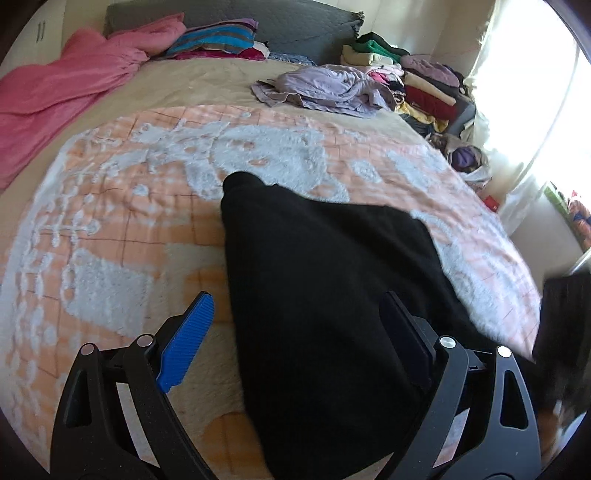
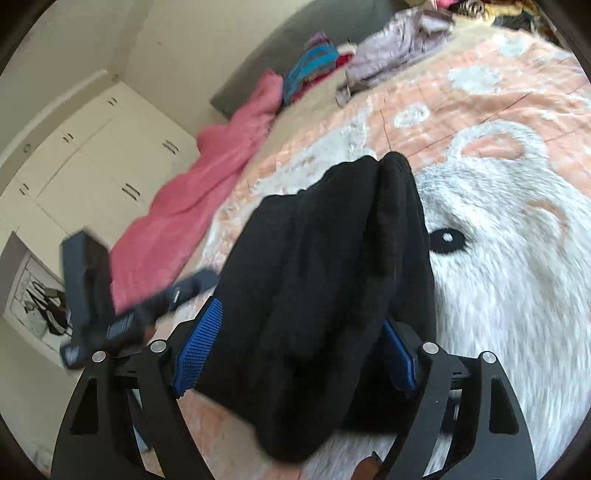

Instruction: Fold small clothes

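Black garment (image 1: 332,295) lies on the fluffy blanket (image 1: 129,229); left gripper (image 1: 295,325) spread wide over it, right gripper (image 2: 299,343) clamping its bunched folds.

A garment (image 1: 325,295) lies on a blanket (image 1: 122,229) spread across the bed (image 1: 192,85), between the fingers of the left gripper (image 1: 295,325) and likewise between those of the right gripper (image 2: 299,339). Beyond it, toward the headboard (image 1: 295,22), a crumpled shirt (image 1: 325,88) rests on the bed, with stacked clothes (image 1: 413,77) to its right along the bed's edge. A quilt (image 1: 62,88) lies along the left side, folded items (image 1: 218,40) behind it by the headboard. Cupboards (image 2: 96,162) stand beyond the quilt.
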### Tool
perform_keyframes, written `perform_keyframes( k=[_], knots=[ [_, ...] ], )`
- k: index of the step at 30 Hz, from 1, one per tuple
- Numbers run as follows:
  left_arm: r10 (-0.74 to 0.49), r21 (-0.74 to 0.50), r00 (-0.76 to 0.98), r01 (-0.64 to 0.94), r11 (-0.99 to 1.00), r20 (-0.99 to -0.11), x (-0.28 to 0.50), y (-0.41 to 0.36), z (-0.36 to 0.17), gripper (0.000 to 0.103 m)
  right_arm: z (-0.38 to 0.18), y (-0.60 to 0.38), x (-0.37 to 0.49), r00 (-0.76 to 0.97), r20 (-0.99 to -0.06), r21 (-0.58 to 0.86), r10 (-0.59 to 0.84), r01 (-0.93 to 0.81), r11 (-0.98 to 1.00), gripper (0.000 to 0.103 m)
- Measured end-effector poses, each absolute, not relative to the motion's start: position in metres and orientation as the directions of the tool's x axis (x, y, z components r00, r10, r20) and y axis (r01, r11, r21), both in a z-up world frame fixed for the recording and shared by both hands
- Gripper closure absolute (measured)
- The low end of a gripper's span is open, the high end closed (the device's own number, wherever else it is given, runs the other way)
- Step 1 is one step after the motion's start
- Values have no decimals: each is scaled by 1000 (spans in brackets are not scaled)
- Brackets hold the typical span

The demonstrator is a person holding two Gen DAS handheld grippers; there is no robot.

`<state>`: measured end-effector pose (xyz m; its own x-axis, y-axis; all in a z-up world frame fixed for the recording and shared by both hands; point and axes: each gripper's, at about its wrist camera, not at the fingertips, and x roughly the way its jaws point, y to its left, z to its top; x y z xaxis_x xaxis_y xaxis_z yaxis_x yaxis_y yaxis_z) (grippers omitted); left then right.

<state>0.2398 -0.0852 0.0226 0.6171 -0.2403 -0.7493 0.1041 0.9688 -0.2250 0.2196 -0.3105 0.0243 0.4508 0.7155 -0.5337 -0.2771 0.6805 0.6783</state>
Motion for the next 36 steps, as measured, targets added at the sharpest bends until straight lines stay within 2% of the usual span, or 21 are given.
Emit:
perform_keyframes(
  k=[2,5,6,8,9,12,17,21,24,27,31,32,34,36],
  knots=[
    [-233,-210,615,111,971,-753,236,-86,19,19,23,-308,235,422,-548,686,723,-268,676,24],
    [-232,-202,609,119,972,-759,233,-87,16,19,24,-302,248,407,-575,667,710,-270,695,34],
    [-233,-200,608,123,972,-759,233,-89,15,19,26,-299,253,404,-580,658,708,-279,699,42],
    [-232,-196,608,126,972,-759,232,-89,14,19,26,-296,251,402,-601,632,691,-290,719,66],
    [-234,-197,607,129,972,-760,231,-89,14,19,30,-293,254,403,-606,613,686,-314,725,82],
    [-238,-197,608,136,971,-758,231,-90,15,19,49,-291,259,419,-605,555,677,-388,736,84],
    [-269,-225,614,149,963,-742,228,-91,19,19,77,-290,251,490,-598,420,634,-482,769,84],
    [-283,-232,584,164,959,-760,228,-96,12,19,52,-291,265,488,-663,370,568,-445,815,84],
    [-292,-235,565,174,956,-772,225,-100,4,19,23,-300,270,464,-691,399,554,-394,828,84],
    [-305,-242,547,186,952,-780,220,-104,-5,19,15,-309,265,470,-671,450,573,-356,819,82],
    [-309,-243,540,192,951,-783,215,-107,-8,19,21,-312,252,468,-659,478,588,-343,809,69],
    [-307,-239,540,193,952,-784,215,-108,-8,19,23,-313,247,464,-658,482,593,-346,805,65],
    [-306,-237,542,194,952,-783,213,-108,-8,19,27,-316,238,450,-644,513,618,-345,786,45],
    [-307,-241,542,192,951,-782,211,-107,-8,19,30,-318,227,447,-636,524,629,-348,777,41]
  ],
)
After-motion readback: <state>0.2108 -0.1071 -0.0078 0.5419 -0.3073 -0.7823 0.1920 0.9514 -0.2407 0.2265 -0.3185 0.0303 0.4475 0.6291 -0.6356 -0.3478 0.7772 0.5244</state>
